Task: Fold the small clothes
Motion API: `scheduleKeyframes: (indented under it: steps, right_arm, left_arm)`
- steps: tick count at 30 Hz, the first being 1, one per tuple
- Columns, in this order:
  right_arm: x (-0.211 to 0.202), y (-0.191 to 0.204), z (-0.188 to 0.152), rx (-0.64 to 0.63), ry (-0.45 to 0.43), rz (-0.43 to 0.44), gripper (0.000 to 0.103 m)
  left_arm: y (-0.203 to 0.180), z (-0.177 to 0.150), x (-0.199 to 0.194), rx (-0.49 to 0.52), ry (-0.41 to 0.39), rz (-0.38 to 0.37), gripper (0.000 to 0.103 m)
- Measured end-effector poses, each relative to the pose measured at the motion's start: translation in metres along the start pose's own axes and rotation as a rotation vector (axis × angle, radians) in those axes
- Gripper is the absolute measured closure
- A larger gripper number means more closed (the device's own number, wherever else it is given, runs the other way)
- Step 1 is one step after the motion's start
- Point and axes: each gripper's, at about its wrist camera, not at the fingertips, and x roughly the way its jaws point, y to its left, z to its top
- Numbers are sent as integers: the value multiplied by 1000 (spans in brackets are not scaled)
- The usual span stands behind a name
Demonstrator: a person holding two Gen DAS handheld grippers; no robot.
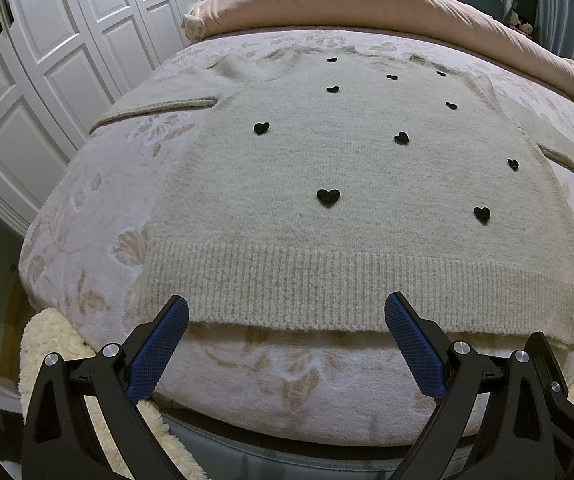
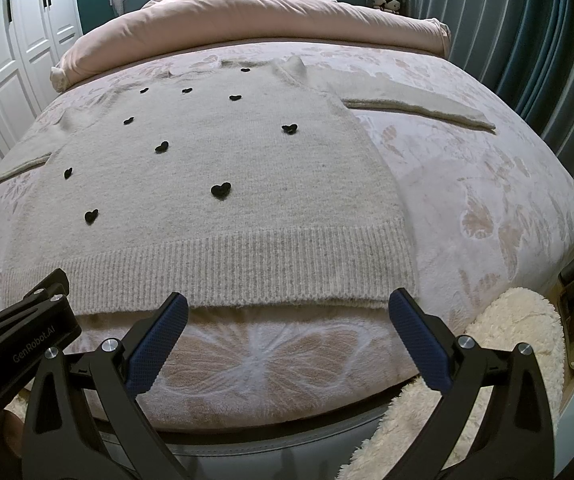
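A cream knit sweater (image 1: 347,168) with small black hearts lies flat and spread out on the bed, front up, ribbed hem toward me, both sleeves out to the sides. It also shows in the right wrist view (image 2: 223,168). My left gripper (image 1: 287,312) is open and empty, its blue pads just in front of the hem's left half. My right gripper (image 2: 289,308) is open and empty, just in front of the hem's right half. The left gripper's body (image 2: 19,344) shows at the left of the right wrist view.
The bed has a pink floral blanket (image 1: 99,184) and a folded pink duvet (image 1: 367,4) at the head. White wardrobe doors (image 1: 47,60) stand to the left, blue curtains (image 2: 527,40) to the right. A cream fluffy rug (image 2: 487,360) lies on the floor at the bed's foot.
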Motion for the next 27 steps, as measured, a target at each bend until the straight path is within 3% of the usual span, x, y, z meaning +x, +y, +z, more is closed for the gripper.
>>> scheduleKeyframes:
  steps: [4, 7, 11, 16, 20, 27]
  right_arm:
    - [15, -13, 1, -1, 39, 107, 5]
    - [37, -43, 17, 88, 76, 140, 5]
    - [74, -100, 55, 185, 76, 78, 5]
    - [121, -177, 115, 263, 5, -22, 5]
    - [170, -240, 158, 390, -9, -13, 5]
    - [235, -342, 204, 676, -33, -79, 5]
  left_arm:
    - [8, 7, 10, -33, 54, -77, 5]
    - [19, 14, 19, -101, 70, -114, 5]
    - [28, 27, 33, -130, 83, -145, 5]
    - [21, 42, 50, -103, 106, -126, 5]
    - [11, 54, 66, -78, 130, -115, 5]
    - [12, 74, 95, -220, 181, -170, 5]
